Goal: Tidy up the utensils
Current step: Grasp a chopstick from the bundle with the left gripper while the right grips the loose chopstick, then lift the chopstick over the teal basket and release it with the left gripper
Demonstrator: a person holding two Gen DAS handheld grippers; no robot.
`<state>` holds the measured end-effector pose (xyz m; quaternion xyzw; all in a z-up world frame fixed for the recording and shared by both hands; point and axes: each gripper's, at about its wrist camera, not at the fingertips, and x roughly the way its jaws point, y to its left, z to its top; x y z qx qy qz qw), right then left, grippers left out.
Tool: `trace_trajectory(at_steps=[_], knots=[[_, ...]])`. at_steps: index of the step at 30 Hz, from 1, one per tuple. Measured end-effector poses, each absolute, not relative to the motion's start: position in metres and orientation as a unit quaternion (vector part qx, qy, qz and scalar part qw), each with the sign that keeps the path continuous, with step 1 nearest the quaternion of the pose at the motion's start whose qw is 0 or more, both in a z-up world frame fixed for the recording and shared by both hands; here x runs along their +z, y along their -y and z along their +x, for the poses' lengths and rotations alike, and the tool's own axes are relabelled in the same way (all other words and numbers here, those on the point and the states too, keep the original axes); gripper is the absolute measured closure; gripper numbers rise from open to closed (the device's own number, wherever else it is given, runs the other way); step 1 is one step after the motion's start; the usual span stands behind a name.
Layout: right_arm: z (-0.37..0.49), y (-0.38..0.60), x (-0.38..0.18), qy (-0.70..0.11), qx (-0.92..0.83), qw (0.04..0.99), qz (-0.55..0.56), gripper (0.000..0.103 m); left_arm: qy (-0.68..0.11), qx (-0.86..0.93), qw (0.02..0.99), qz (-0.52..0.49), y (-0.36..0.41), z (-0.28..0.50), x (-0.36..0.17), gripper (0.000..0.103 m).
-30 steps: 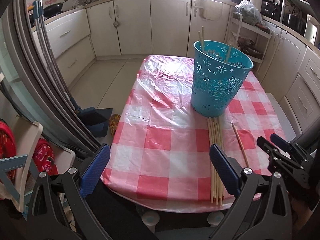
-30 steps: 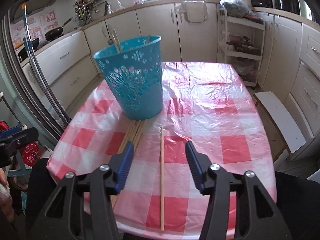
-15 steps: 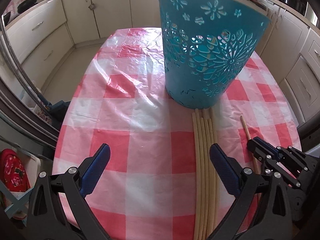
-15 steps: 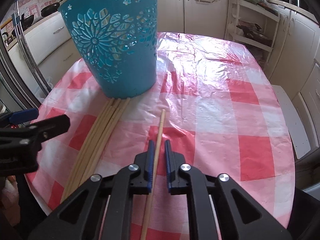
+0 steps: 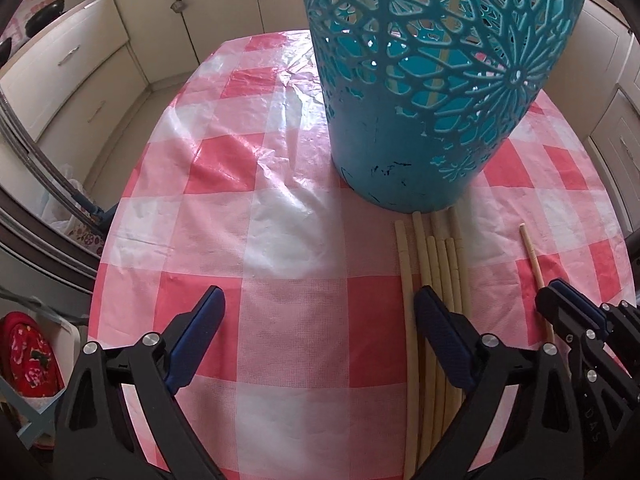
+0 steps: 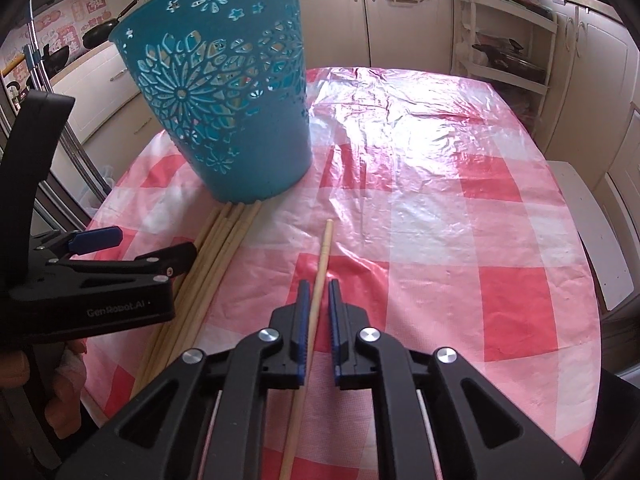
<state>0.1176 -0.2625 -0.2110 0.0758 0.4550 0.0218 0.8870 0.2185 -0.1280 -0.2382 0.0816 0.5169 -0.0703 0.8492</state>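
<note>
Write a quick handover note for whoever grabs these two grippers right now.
Right gripper: jaws nearly shut around the lone chopstick, with a small gap still showing.
Left gripper: open, empty, low over the checked tablecloth.
The chopstick bundle lies on the cloth, ends against the blue basket.
Done: a few sticks already stand in the basket.
Left: the lone chopstick, then the bundle.
</note>
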Motion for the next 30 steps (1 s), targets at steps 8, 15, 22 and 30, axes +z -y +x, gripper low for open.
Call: trace_trajectory(at_steps=[8,15,22,30], knots=[[0.126,0.26,-0.211,-0.466,0.026,0.882,0.064,0.093,-0.507,-0.107,0.852,0.078,0.138,0.221,-0.232,0.063],[0.125,0.266,-0.213,-0.461,0.032,0.883,0.083,0.096,-0.531,-0.156,0.832,0.041,0.129,0.22,-0.228,0.098],[0.122,0.266,-0.215,-0.454,0.031,0.886,0.087,0.096,-0.491,-0.195,0.849,-0.023,0.09,0.202,-0.168,0.098],[0.119,0.267,-0.216,-0.446,0.033,0.89,0.092,0.096,-0.322,-0.233,0.912,-0.103,0.073,0.212,-0.038,0.098]])
